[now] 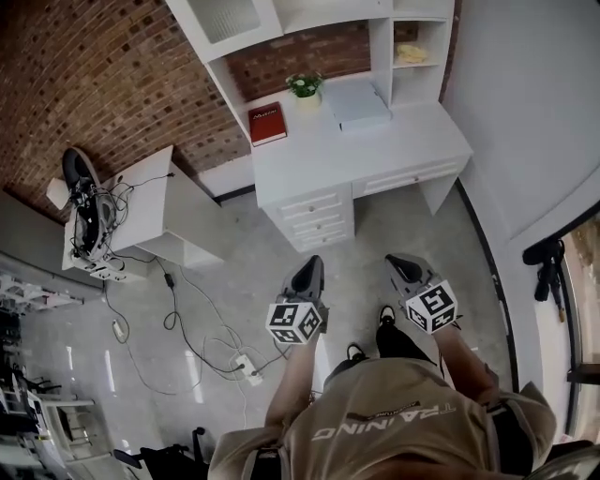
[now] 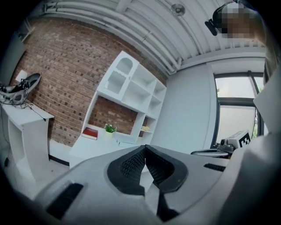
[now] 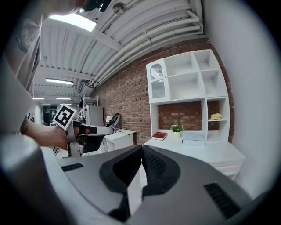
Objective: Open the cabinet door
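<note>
The step in hand is the approach. The person stands on the floor, well apart from the white counter [image 1: 375, 141]. The cabinet door [image 1: 230, 17], glazed and seemingly closed, sits at the hutch's upper left, at the top of the head view. The left tongs [image 1: 307, 272] and right tongs [image 1: 405, 267] are both pressed together, pinching nothing. The next move probably calls for stepping closer, raising one pair, and spreading it at the door's edge.

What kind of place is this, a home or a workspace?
Probably a lab or studio mocked up as a study: a white desk with a shelf hutch against a bare brick wall, loose cables and a power strip across the floor, exposed ceiling pipes.
</note>
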`<act>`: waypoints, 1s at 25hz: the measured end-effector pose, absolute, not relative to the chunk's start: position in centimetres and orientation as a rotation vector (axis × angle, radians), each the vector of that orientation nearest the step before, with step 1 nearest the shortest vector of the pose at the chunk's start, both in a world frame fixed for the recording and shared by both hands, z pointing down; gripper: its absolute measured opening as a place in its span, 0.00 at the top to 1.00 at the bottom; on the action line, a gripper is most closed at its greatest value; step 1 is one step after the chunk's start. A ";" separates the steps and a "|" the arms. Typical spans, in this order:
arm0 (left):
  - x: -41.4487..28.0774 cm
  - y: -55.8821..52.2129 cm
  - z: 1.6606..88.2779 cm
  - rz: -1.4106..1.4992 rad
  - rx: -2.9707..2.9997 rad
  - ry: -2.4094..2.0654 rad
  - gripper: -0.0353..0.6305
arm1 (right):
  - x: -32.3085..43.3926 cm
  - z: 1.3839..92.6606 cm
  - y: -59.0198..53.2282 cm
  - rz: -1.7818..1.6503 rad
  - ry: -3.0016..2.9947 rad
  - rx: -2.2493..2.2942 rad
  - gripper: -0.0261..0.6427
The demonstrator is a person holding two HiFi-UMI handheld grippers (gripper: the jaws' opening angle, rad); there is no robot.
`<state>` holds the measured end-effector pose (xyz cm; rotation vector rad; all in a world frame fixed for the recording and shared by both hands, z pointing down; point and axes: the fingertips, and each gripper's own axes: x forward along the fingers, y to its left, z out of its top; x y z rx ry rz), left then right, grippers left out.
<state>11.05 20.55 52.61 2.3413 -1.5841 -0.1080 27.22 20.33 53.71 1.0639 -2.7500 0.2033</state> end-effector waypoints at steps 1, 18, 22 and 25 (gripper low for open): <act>11.1 19.9 52.3 -0.108 2.342 -1.594 0.93 | 27.1 53.7 19.6 0.203 -2.759 1.056 0.94; 9.9 10.6 50.5 -0.047 2.172 -1.888 0.93 | 25.3 54.0 5.5 0.194 -2.919 0.742 0.94; 9.5 9.5 51.6 -0.088 2.096 -1.932 0.93 | 24.3 55.3 4.1 0.190 -2.924 0.635 0.94; 9.9 8.4 51.4 -0.091 2.093 -1.951 0.93 | 24.4 55.2 2.6 0.201 -2.937 0.615 0.94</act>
